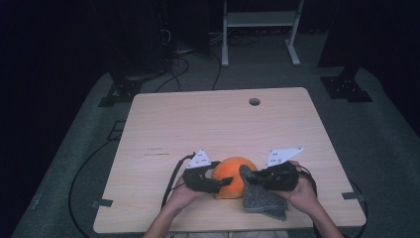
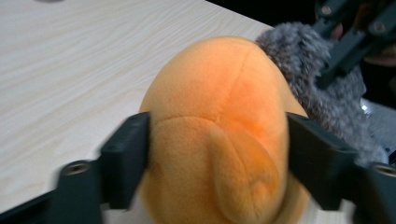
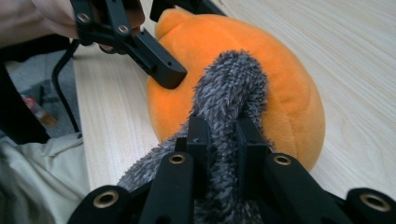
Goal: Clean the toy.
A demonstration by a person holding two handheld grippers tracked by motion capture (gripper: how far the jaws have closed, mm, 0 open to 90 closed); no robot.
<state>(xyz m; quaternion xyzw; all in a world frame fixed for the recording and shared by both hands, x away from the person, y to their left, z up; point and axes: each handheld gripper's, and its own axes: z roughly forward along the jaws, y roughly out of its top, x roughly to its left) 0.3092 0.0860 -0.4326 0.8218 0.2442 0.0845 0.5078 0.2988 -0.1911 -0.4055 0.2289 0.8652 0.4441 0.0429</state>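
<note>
An orange plush toy [image 1: 233,174] lies near the table's front edge. My left gripper [image 1: 225,182] comes at it from the left, and in the left gripper view the two black jaws [image 2: 217,154] press against its sides. One of the left gripper's fingers [image 3: 161,67] touches the plush [image 3: 280,93] in the right gripper view. A grey fuzzy cloth [image 1: 263,199] drapes from the plush's right side onto the table. My right gripper [image 3: 223,135] is shut on a raised fold of that cloth [image 3: 231,88]. From above, the right gripper [image 1: 250,176] sits just right of the plush.
The light wooden table [image 1: 198,119] has a round hole [image 1: 254,101] near its far edge. A white metal frame [image 1: 260,20] and black stands sit on the floor behind it. Cables [image 1: 171,183] trail off the front left.
</note>
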